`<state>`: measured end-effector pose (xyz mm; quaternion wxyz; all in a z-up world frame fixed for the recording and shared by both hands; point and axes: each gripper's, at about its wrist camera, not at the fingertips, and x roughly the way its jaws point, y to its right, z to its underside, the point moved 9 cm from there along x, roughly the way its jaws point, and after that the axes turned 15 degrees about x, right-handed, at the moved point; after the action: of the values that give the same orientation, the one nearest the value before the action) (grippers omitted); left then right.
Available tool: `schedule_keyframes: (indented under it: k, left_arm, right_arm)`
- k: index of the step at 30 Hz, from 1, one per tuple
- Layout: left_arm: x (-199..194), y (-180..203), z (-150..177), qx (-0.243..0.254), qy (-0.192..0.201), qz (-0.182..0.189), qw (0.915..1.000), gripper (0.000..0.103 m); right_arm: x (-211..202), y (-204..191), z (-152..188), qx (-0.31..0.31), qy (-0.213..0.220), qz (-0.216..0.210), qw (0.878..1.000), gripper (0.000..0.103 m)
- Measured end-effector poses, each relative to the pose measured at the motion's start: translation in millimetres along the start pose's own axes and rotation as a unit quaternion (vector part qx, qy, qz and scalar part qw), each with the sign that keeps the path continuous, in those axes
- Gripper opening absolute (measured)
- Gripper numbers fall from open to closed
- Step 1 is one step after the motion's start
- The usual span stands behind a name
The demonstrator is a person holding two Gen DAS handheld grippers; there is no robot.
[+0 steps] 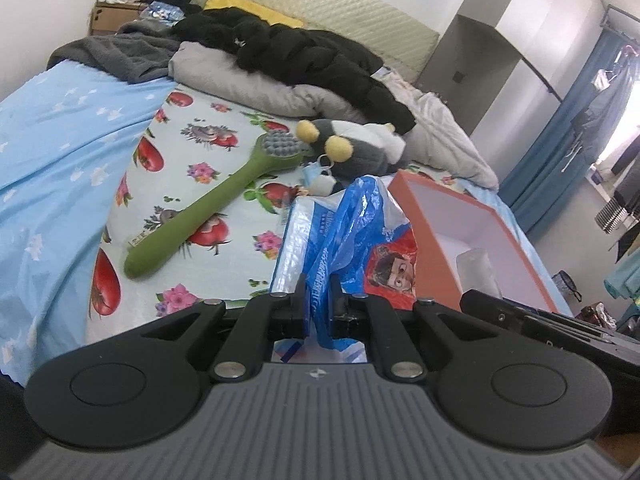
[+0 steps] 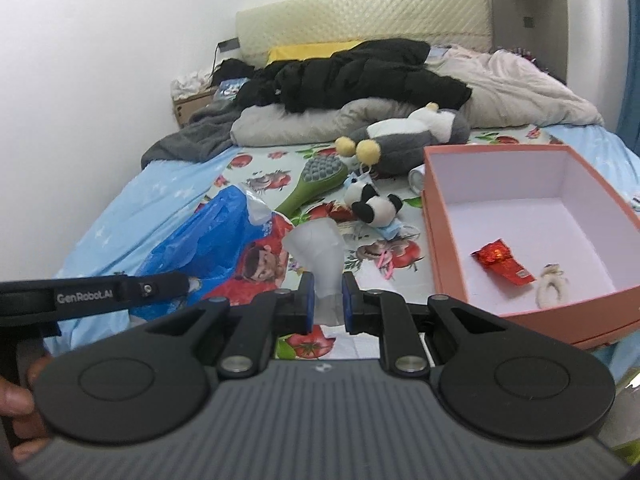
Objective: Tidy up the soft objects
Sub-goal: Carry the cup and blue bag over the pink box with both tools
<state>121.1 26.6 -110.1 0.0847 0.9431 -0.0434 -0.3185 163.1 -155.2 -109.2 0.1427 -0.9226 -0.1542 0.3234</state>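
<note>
Left gripper (image 1: 318,292) clamped on blue plastic bag (image 1: 352,232), bag bunched between jaws, raised over flowered bed sheet (image 1: 208,152)
Right gripper (image 2: 324,296) clamped on neck of translucent white soft piece (image 2: 320,252), held above sheet just left of orange box (image 2: 500,312)
Box open, holds red foil wrapper (image 2: 502,260) and small pale charm (image 2: 550,286)
Panda plush (image 2: 374,204), green massage brush (image 2: 316,182), grey plush (image 2: 412,138) lie on bed beyond; black jacket (image 2: 360,74) on pillows at headboard
</note>
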Motion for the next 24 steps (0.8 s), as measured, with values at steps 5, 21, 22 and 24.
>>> schedule_keyframes:
  k: [5, 21, 22, 24]
  left_arm:
    - [-6, 20, -2, 0.009, 0.002, 0.019, 0.9998, 0.009]
    - [28, 121, -27, 0.082, -0.011, 0.105, 0.991, 0.009]
    - [31, 128, -29, 0.086, -0.011, 0.109, 0.9902, 0.009]
    - [39, 140, -34, 0.096, -0.012, 0.118, 0.9883, 0.009]
  right_arm:
    - [-17, 13, -8, 0.008, 0.021, 0.015, 1.0, 0.018]
    - [-60, 87, -23, 0.058, 0.059, 0.081, 0.993, 0.018]
    - [-60, 93, -24, 0.059, 0.06, 0.087, 0.993, 0.018]
    - [-60, 104, -27, 0.065, 0.061, 0.096, 0.991, 0.019]
